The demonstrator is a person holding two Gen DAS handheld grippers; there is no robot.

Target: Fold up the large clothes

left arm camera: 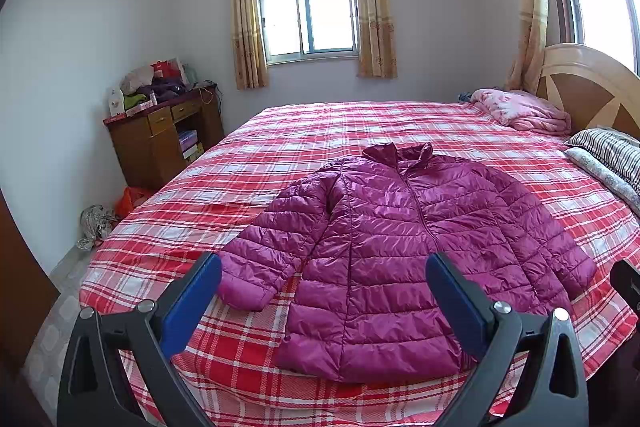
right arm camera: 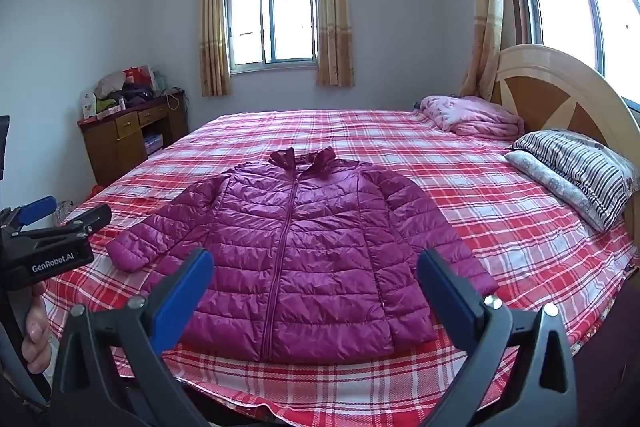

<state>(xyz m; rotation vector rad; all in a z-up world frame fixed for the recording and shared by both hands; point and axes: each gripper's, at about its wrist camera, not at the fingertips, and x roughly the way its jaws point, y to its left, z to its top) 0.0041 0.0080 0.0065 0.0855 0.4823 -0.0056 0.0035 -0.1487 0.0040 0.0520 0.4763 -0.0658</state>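
A magenta quilted puffer jacket (left arm camera: 400, 247) lies flat and zipped on the red plaid bed sheet (left arm camera: 320, 131), collar toward the far window, sleeves spread to both sides. My left gripper (left arm camera: 324, 275) hovers open above the jacket's hem on the near left, nothing between its blue pads. In the right wrist view the same jacket (right arm camera: 304, 247) fills the middle, and my right gripper (right arm camera: 314, 275) stands open over its hem, apart from the fabric. The left gripper (right arm camera: 44, 227) also shows at that view's left edge, held by a hand (right arm camera: 34, 335).
A folded pink blanket (right arm camera: 472, 117) and striped pillows (right arm camera: 576, 171) lie by the wooden headboard (right arm camera: 560, 91) at the right. A cluttered brown desk (left arm camera: 164, 135) stands by the left wall, with bags (left arm camera: 96, 223) on the floor beside the bed.
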